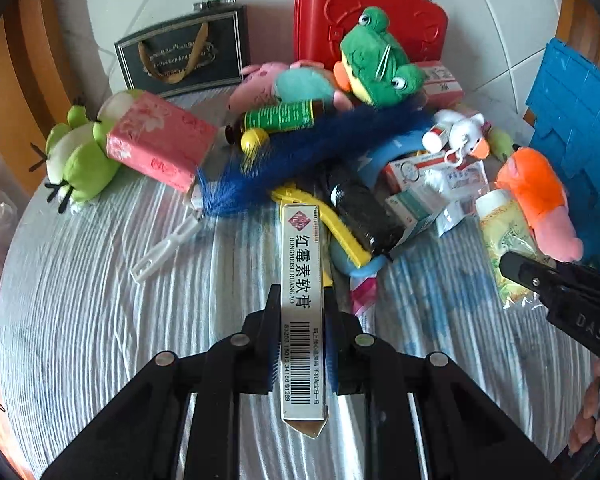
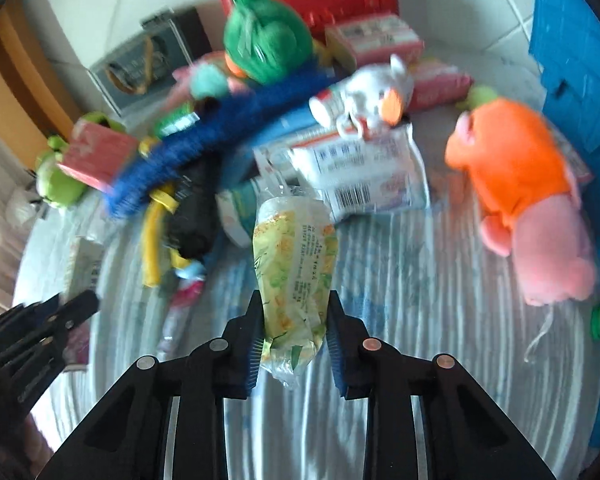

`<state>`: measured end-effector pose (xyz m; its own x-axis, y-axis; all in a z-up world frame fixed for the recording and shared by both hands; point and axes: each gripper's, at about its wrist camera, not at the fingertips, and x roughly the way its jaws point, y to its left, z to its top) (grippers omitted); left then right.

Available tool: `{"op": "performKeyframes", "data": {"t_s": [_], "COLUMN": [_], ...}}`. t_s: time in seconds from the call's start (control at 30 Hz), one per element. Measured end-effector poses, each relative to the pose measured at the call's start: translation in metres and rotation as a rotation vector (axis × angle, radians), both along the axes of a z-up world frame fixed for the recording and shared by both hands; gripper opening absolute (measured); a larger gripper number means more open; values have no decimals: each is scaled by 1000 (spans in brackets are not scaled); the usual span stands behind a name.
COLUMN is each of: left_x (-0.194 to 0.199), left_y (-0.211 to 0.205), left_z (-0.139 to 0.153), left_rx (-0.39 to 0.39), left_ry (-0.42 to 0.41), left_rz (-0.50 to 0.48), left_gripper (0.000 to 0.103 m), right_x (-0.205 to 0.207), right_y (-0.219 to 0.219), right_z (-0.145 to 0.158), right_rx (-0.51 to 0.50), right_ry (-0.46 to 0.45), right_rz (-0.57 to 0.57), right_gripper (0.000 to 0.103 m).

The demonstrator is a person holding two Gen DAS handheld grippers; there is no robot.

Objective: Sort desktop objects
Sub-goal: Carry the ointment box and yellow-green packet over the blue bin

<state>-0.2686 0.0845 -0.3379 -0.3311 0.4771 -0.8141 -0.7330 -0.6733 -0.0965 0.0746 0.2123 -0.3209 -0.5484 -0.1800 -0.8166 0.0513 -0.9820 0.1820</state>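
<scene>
Left wrist: left tongs [image 1: 302,312] clench ointment box [image 1: 302,280]; right tongs [image 2: 294,320] seemingly grip packet [image 2: 294,256].

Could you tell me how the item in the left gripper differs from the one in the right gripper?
The left gripper holds a rigid, narrow white box with a barcode. The right gripper holds a soft, crinkly yellow-green packet, wider than the box. Both point forward between the jaws.

A glossy cardboard ointment box [image 1: 302,304] is catching light above the wrinkled cloth-covered table [image 1: 100,300], beside plush frog [image 1: 374,60] and crinkly plastic packet [image 2: 294,264].
</scene>
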Motion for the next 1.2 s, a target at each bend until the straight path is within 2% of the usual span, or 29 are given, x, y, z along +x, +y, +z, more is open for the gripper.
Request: {"op": "performKeyframes", "data": {"t_s": [0.07,0.17,0.27,0.33,0.43,0.5,0.6,0.7,0.87,0.97,1.07,1.2], "left_x": [10,27,56,78,115,141,186,238,330,379,418,465], "left_y": [3,12,22,29,48,58,72,95,136,165,196,234], "left_z": [24,62,101,120,144,160,185,212,260,283,293,292], "left_rx": [44,110,178,219,249,272,324,379,412,402,368,324], "left_ry": [46,70,127,133,135,165,220,227,272,294,297,298], "left_rz": [-5,-27,-59,-87,-140,-159,-168,-160,-102,-74,-88,-145], "left_gripper": [18,18,18,18,18,18,18,18,18,18,18,18], "right_x": [13,40,72,95,121,138,165,189,214,219,219,231], "right_y": [2,12,34,52,84,110,161,218,329,397,444,494], "right_z": [29,79,131,158,185,199,217,232,257,264,262,249], "right_rx": [-4,-3,37,41,32,-3,-31,-12,17,46,48,66], "right_ry": [75,181,296,358,413,457,529,583,616,583,544,499], "right_rz": [-10,-30,-55,-83,-112,-120,-138,-150,-143,-161,-202,-253], "right_gripper": [28,28,28,28,28,28,28,28,28,28,28,29]}}
